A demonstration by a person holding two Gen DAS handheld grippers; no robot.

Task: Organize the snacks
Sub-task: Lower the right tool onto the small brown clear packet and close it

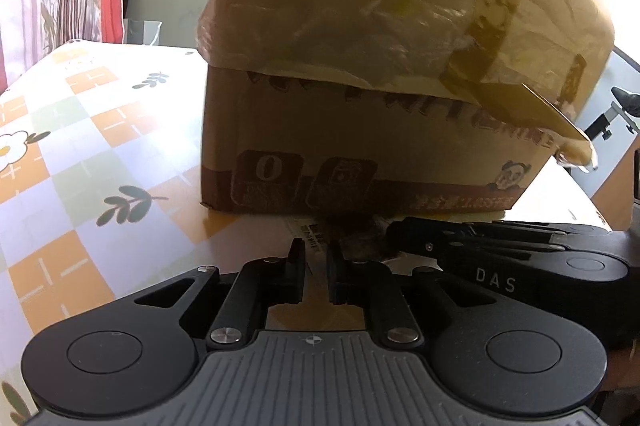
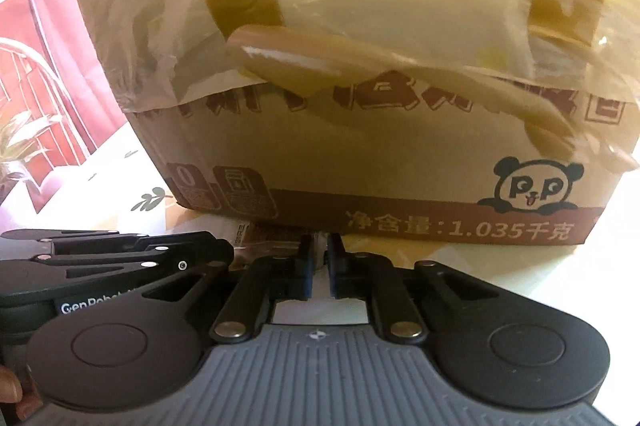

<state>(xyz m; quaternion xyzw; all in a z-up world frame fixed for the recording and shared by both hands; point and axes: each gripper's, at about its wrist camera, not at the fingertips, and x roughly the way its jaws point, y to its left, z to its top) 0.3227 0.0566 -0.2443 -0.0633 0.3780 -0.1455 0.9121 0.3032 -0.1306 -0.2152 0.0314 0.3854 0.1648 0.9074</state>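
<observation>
Left wrist view: we pinch one snack packet (image 1: 352, 242) with both grippers, left gripper (image 1: 316, 258) and right gripper (image 2: 319, 250), closed on its ends, likely to lift it by the carton (image 1: 360, 146).

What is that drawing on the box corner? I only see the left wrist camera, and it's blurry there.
Observer: It's a cartoon panda on the box, with its tongue out.
Operator: Is anything written near it?
Observer: Yes, a pale line of print runs along the brown stripe under the panda.
Operator: Does the right gripper pinch the snack packet?
Observer: Yes. The right gripper is closed on the clear end of the snack packet, right in front of the box.
</observation>
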